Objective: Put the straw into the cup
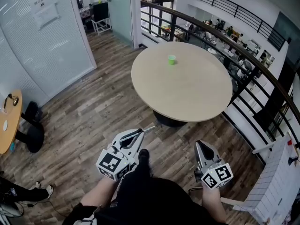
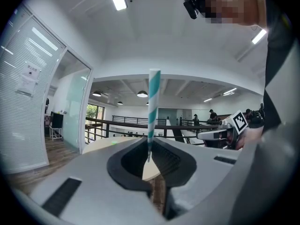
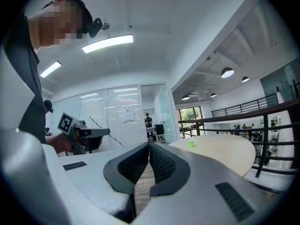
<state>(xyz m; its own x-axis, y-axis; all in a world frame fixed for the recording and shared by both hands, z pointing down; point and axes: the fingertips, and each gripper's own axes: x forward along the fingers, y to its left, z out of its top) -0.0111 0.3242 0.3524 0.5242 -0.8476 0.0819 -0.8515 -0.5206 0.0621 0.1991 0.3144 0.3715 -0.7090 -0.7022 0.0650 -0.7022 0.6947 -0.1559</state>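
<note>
A small green cup (image 1: 171,59) stands on the far side of a round beige table (image 1: 187,93). My left gripper (image 1: 139,132) is short of the table's near edge, over the wood floor, shut on a teal-and-white striped straw (image 1: 149,128). In the left gripper view the straw (image 2: 153,107) stands upright out of the closed jaws of the left gripper (image 2: 150,143). My right gripper (image 1: 199,145) hangs beside it, shut and empty. The right gripper view shows that gripper (image 3: 149,147) with its pads together, and the cup (image 3: 191,144) far off on the table (image 3: 220,150).
A dark metal railing (image 1: 243,55) curves behind and right of the table. A glass partition wall (image 1: 42,36) stands at left, with a wooden desk edge (image 1: 9,121) beside it. A white slatted chair (image 1: 276,182) is at the lower right. Wood flooring (image 1: 84,116) lies between me and the table.
</note>
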